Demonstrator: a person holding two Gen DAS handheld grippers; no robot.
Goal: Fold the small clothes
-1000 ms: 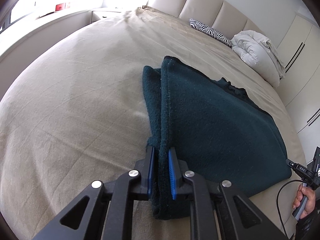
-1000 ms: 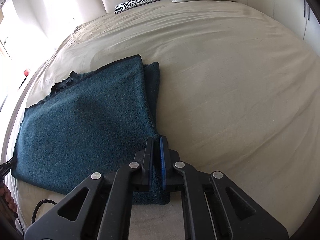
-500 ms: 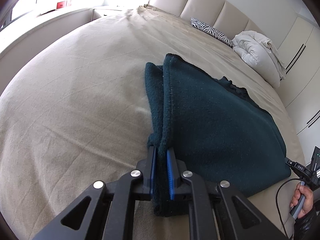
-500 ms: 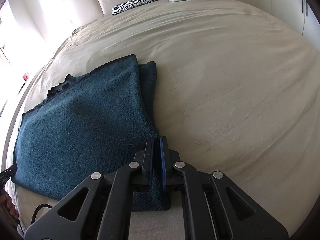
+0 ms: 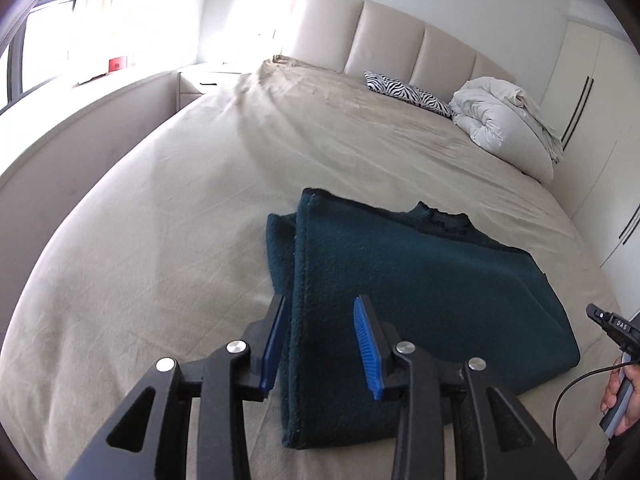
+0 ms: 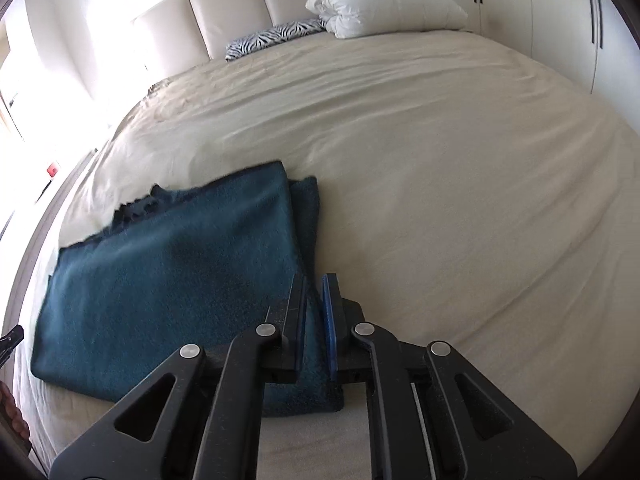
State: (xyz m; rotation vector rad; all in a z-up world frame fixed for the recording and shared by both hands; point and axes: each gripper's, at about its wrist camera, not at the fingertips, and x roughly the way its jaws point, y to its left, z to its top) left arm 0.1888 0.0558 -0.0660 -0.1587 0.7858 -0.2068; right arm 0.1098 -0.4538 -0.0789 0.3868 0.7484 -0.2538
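A dark teal fleece garment (image 5: pixel 420 300) lies folded flat on the beige bed sheet (image 5: pixel 160 240), its doubled edge running away from me. My left gripper (image 5: pixel 320 300) hovers above the near left fold. Its jaws are opening, and the blue pads stand wide of the cloth, which passes beneath them. In the right wrist view the same garment (image 6: pixel 172 272) fills the left half. My right gripper (image 6: pixel 315 278) is raised over its near right corner. Its jaws are opening by a narrow gap, with the cloth below them, not pinched.
A rolled white duvet (image 5: pixel 504 124) and a zebra-print pillow (image 5: pixel 404 92) rest against the padded headboard (image 5: pixel 384 36). White wardrobe doors (image 5: pixel 592 100) line the right side. A person's hand (image 5: pixel 624 392) grips a handle at the right edge. Broad bare sheet (image 6: pixel 460 200) spreads right of the garment.
Both grippers were pinched on the garment's near edge and have let go. Both have risen above the bed; the left jaws have parted widely, the right only slightly. The garment stays flat.
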